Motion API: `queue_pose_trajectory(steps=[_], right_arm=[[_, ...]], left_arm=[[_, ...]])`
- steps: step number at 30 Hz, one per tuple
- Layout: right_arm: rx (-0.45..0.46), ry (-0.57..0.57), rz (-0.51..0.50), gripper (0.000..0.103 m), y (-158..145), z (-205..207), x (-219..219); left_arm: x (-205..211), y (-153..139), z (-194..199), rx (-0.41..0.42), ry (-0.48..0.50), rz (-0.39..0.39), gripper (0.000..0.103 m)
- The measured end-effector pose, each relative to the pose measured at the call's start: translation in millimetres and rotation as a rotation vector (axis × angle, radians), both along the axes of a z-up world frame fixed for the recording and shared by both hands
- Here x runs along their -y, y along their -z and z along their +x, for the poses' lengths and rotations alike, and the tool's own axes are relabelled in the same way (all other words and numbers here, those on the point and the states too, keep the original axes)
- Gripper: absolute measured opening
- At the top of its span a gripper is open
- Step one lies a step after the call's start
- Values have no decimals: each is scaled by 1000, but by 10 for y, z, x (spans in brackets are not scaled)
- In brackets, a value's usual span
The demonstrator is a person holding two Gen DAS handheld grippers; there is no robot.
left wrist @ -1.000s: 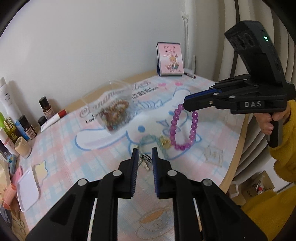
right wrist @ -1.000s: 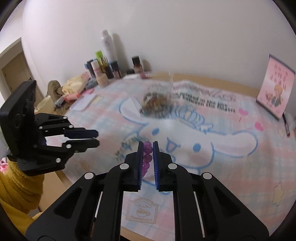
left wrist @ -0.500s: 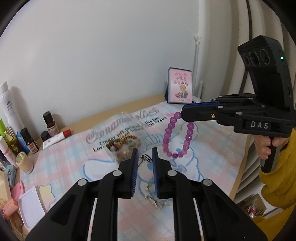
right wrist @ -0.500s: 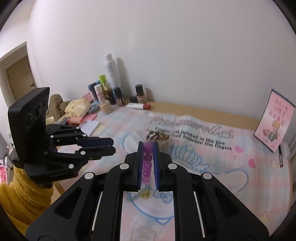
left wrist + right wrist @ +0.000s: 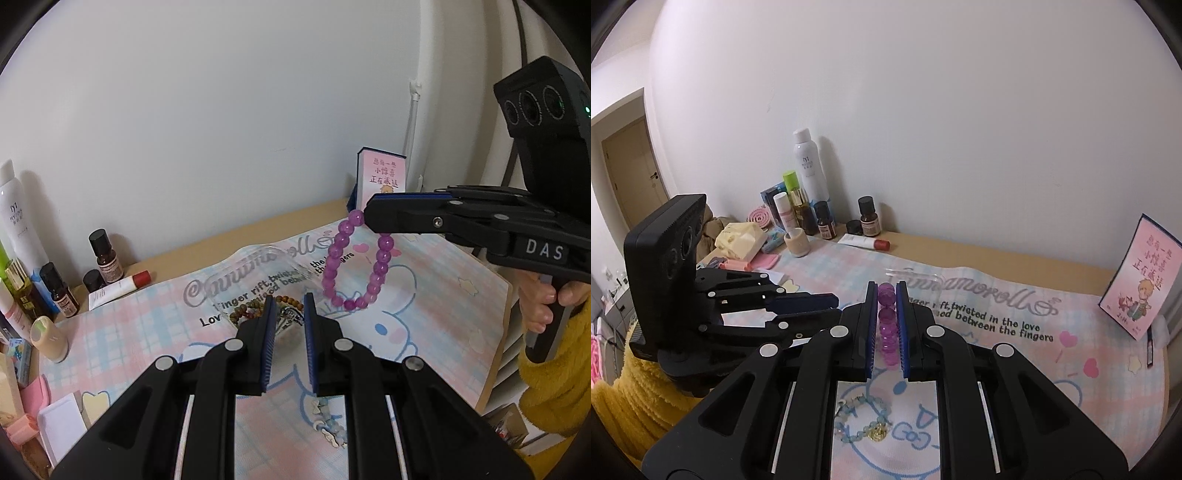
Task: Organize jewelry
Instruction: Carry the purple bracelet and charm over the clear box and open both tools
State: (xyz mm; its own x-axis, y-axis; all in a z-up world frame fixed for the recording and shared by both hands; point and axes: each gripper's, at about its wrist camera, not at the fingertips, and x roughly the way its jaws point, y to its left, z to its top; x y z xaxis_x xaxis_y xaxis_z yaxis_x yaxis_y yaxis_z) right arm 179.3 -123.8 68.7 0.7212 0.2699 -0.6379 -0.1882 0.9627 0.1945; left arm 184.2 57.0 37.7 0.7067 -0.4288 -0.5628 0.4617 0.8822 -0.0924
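Note:
A purple bead bracelet hangs in the air from my right gripper, which is shut on its top beads. It dangles over the cartoon mat just right of a clear plastic box that holds brown bead bracelets. My left gripper hovers in front of that box with its jaws nearly together. A small dark metal charm sits pinched at its tips. A pale blue-green bracelet with a gold charm lies on the mat beneath both grippers.
Bottles and tubes crowd the back left by the wall, with a red-capped tube lying flat. A pink card stands at the back right. The desk edge runs along the right, where a yellow sleeve shows.
Both grippers have risen and moved toward the clear box. The purple bracelet went from touching the mat to hanging free. The pale bracelet stayed on the mat and now lies under the grippers.

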Motion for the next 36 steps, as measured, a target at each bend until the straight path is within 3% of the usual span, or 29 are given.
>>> queue_pose_trajectory(steps=[12,20,36], right_arm=[[-5,0,12,10,71,287,-41],[-43,6,-41,10,353,356,-80],[-127,7,-39,10,669,411,-85]], left_arm=[[-140,123,374,-62,-25,-87,15],[-57,292,564,-98,-42,-36,15],[81,448,663,-119,-22,25,15]])
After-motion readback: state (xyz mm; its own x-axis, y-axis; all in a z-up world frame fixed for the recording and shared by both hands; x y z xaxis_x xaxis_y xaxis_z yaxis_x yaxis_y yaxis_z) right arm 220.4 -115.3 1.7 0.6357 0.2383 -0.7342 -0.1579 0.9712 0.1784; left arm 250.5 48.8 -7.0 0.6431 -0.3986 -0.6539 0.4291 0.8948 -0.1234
